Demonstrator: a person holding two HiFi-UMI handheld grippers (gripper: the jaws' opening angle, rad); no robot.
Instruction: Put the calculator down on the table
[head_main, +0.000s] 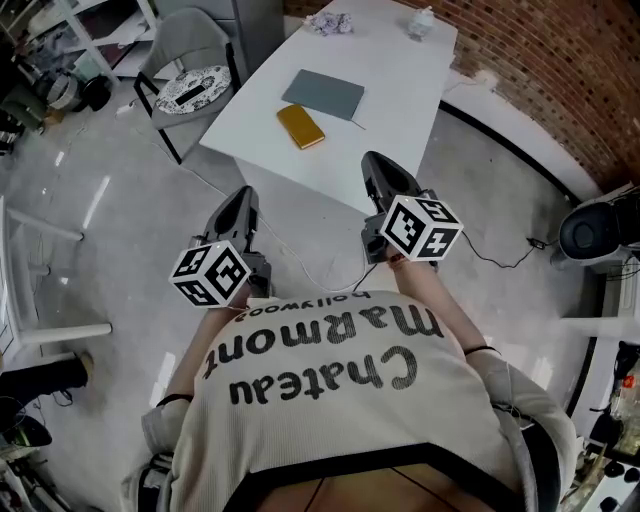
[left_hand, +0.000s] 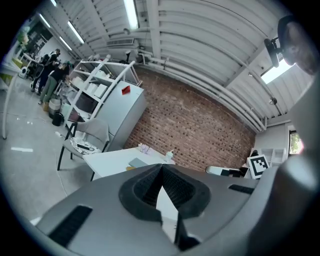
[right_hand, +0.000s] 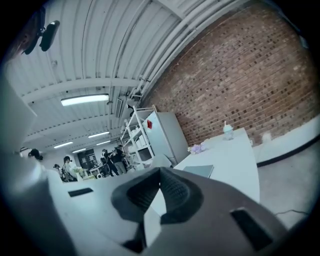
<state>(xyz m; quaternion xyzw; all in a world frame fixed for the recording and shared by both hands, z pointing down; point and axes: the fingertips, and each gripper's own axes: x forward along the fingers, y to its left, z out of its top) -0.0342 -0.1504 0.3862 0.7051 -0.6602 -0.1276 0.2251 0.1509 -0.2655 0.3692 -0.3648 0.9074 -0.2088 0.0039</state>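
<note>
A flat yellow-orange thing (head_main: 300, 126), perhaps the calculator, lies on the white table (head_main: 400, 70) beside a flat grey rectangle (head_main: 322, 93); which of them is the calculator I cannot tell. Both grippers hang in front of the person's chest, short of the table's near edge, over the floor. My left gripper (head_main: 240, 200) is shut and empty, its tips meeting in the left gripper view (left_hand: 161, 169). My right gripper (head_main: 378, 165) is also shut with nothing in it (right_hand: 160, 172). Past the jaws the table (right_hand: 235, 155) and the grey rectangle (right_hand: 199, 171) show.
A chair with a patterned cushion (head_main: 190, 85) stands left of the table. A small cup (head_main: 421, 22) and a crumpled pale thing (head_main: 330, 22) sit at the table's far end. A cable (head_main: 500, 260) trails on the floor at right. A brick wall (left_hand: 200, 125) runs behind.
</note>
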